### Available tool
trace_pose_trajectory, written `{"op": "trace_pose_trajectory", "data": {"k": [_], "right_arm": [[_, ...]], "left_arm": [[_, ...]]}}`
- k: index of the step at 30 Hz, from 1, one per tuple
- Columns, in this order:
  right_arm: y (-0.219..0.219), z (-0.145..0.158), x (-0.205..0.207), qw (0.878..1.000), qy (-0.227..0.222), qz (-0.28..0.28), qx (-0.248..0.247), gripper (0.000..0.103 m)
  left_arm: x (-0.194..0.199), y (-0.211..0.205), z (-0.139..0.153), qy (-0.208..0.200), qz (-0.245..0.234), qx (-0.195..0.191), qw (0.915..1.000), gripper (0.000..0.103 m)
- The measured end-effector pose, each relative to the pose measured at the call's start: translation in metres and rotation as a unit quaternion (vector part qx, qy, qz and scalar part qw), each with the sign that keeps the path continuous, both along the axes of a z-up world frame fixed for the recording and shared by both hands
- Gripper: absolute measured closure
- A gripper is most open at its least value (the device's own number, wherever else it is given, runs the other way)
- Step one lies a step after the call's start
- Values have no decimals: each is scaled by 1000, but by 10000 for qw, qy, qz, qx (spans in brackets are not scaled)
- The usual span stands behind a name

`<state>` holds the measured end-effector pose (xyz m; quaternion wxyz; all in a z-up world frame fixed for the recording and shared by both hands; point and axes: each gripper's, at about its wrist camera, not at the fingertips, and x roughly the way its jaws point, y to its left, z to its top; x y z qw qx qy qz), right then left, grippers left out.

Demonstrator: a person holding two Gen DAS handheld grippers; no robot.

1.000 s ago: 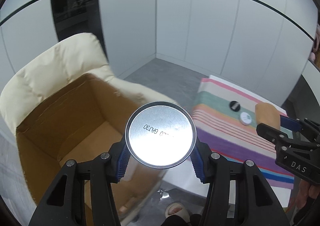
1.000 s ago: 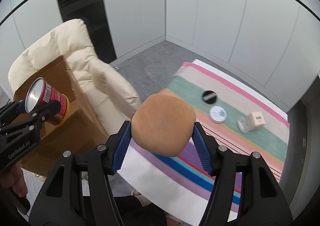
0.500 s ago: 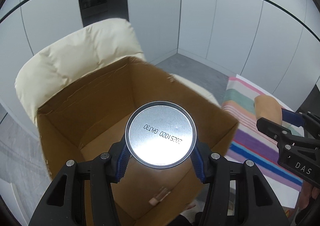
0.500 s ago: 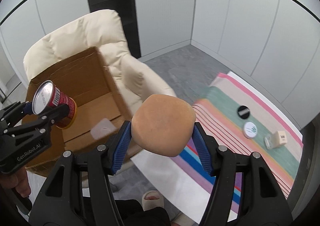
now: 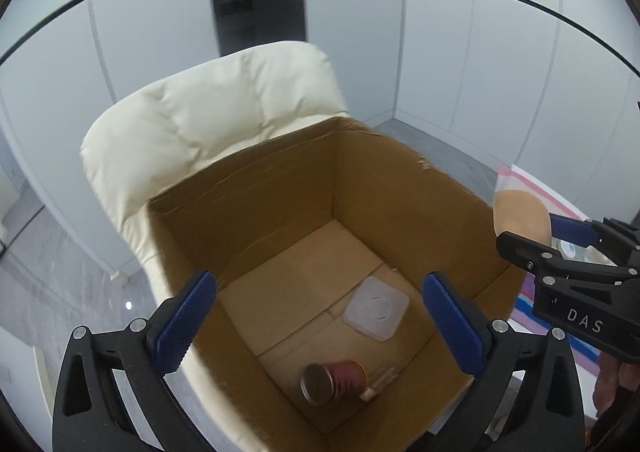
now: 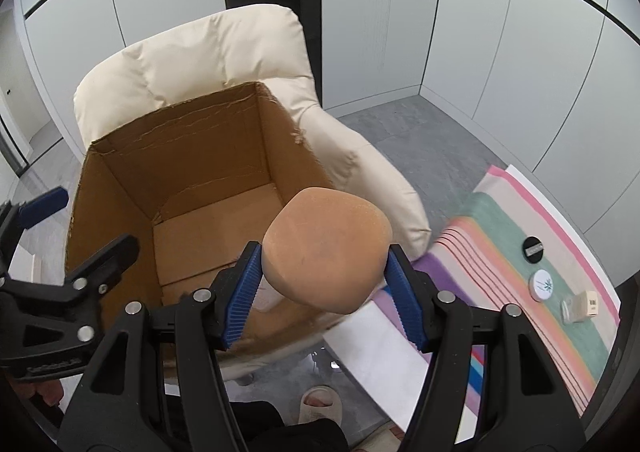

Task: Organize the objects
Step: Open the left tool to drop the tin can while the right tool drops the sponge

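1. Right wrist view: the bun (image 6: pixel 326 250), a round tan bread-like lump, is clenched between the blue pads of the right hand-held gripper (image 6: pixel 324 284). It hangs above the near right wall of the box (image 6: pixel 120 156), at the rim or just outside it; I cannot tell which.
2. The coming move turns on this: the box opening lies ahead and to the left of the bun, so my judgement is a short carry that way, then a release. The bun has no clear long axis, so its turn matters little.
3. The right hand-held gripper is the one nearer this job; the left hand-held gripper (image 5: pixel 320 320) hangs over the box with its jaws spread wide and nothing between them.
4. Inside the box, in the left wrist view, the can (image 5: pixel 334 376) lies on its side near the near wall, its long axis running left to right, with a small tube (image 5: pixel 378 378) just beside it and a clear square lid (image 5: pixel 376 308) farther in. The middle and far floor of the box is bare cardboard.
5. What could get in the way: the box's right wall and the left hand-held gripper above the opening.
6. The box sits on a cream chair (image 6: pixel 192 60).
7. Right of the box, a striped cloth (image 6: pixel 516 236) covers the surface and carries a black cap (image 6: pixel 533 249), a white tin (image 6: pixel 544 285) and a small cube (image 6: pixel 586 304), well apart from the box.
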<state>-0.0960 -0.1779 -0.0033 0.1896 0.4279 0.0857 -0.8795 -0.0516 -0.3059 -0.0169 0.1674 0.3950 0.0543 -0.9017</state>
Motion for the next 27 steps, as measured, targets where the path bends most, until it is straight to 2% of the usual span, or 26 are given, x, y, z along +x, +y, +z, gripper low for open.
{"op": "trace_pose_trajectory", "data": {"k": [11,14,16,21,27], "right_arm": [[-43,3,3,9994,49,313,-106,36],[-48,4,3,9995,81,277,-137,23],[-48,5,3,9996,145,192,-157,9],[-41,9,2,9995,282,-34,-129,0],[-17,8,-4,9994,225,-253,-48,0]], "left_arm": [[29,-28,0,-32,333,-31,9994,0],[33,-32,2,-25,397,-35,9992,0],[33,-35,2,-28,437,7,9990,0],[27,-39,1,-24,462,74,9989,0],[14,-25,1,-16,348,81,9994,0]]}}
